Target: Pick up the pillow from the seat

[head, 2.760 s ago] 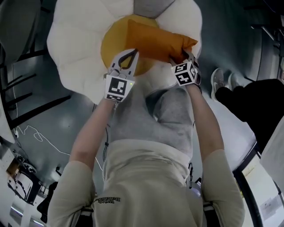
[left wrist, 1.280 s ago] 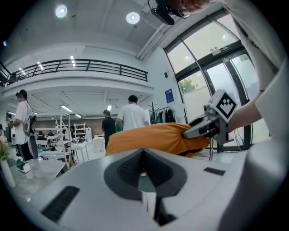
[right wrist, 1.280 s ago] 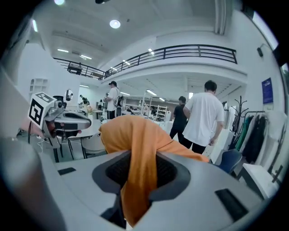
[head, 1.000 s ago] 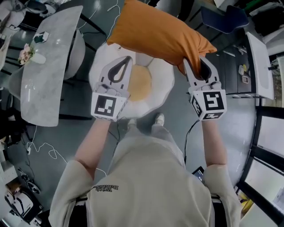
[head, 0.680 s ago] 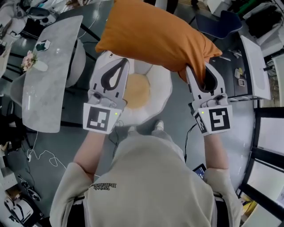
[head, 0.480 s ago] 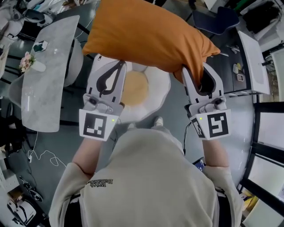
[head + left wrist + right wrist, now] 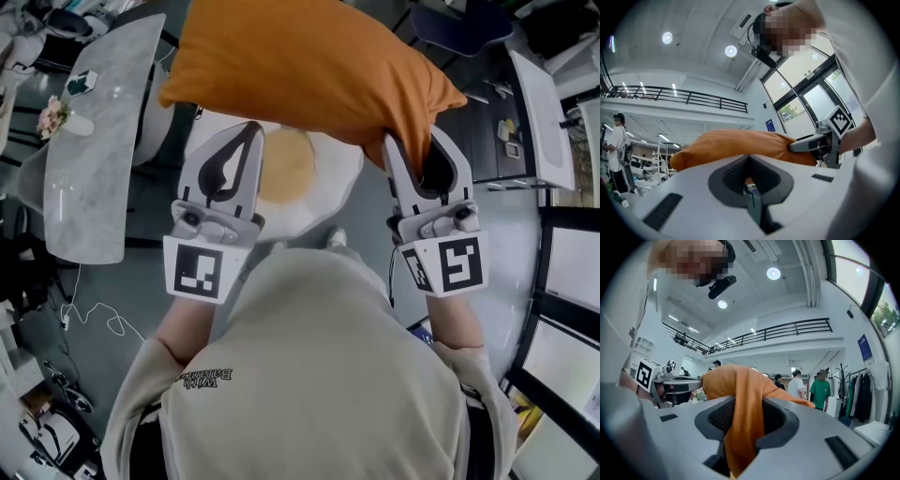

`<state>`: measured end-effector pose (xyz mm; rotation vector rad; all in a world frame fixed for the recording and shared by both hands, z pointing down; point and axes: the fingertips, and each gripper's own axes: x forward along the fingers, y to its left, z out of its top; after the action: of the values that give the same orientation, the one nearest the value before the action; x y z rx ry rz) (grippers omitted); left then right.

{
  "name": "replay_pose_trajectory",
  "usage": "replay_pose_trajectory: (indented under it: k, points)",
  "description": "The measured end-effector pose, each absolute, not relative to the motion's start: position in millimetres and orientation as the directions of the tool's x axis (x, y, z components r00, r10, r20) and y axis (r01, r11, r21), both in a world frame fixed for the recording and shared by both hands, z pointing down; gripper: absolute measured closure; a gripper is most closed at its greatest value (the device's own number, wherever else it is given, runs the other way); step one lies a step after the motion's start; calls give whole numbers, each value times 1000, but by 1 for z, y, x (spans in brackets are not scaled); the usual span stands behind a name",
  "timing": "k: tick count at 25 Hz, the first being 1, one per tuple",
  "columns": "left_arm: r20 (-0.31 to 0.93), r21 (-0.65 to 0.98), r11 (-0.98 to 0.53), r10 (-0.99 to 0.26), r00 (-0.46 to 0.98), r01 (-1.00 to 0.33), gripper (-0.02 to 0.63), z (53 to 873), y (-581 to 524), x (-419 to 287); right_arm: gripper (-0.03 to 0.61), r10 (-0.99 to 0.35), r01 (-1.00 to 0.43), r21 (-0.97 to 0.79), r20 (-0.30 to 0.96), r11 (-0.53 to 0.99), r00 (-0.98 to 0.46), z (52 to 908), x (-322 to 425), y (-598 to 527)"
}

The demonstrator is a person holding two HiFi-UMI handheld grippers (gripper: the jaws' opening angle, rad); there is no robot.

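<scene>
The orange pillow [image 7: 300,66] hangs in the air above the seat, a white flower-shaped cushion [image 7: 314,202] with a yellow centre [image 7: 284,169]. My right gripper [image 7: 412,141] is shut on the pillow's near right corner; in the right gripper view the orange fabric [image 7: 743,427] runs down between its jaws. My left gripper [image 7: 251,128] is shut, its tips touching the pillow's lower edge. In the left gripper view the pillow [image 7: 736,145] lies just past the closed tips [image 7: 749,158]; whether any fabric is pinched there is unclear.
A long grey table [image 7: 94,141] with a small flower vase [image 7: 54,114] stands at the left. A white desk [image 7: 544,103] is at the right, a dark chair [image 7: 459,23] beyond. Cables [image 7: 94,314] lie on the floor. Several people [image 7: 824,392] stand in the distance.
The pillow has come off the seat and risen towards the camera with both grippers under it. The right gripper has kept its hold on the corner throughout.
</scene>
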<state>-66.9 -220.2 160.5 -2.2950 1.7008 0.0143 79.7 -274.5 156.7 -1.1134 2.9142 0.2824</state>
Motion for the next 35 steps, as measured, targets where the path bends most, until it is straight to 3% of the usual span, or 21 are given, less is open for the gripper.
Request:
replay_pose_trajectory:
  k: [35]
  points:
    - [-138,-238,-245,-949,283,-940,603,167,-213,-64,422,-664,-668,152,-84,729,-743,152,84,-259]
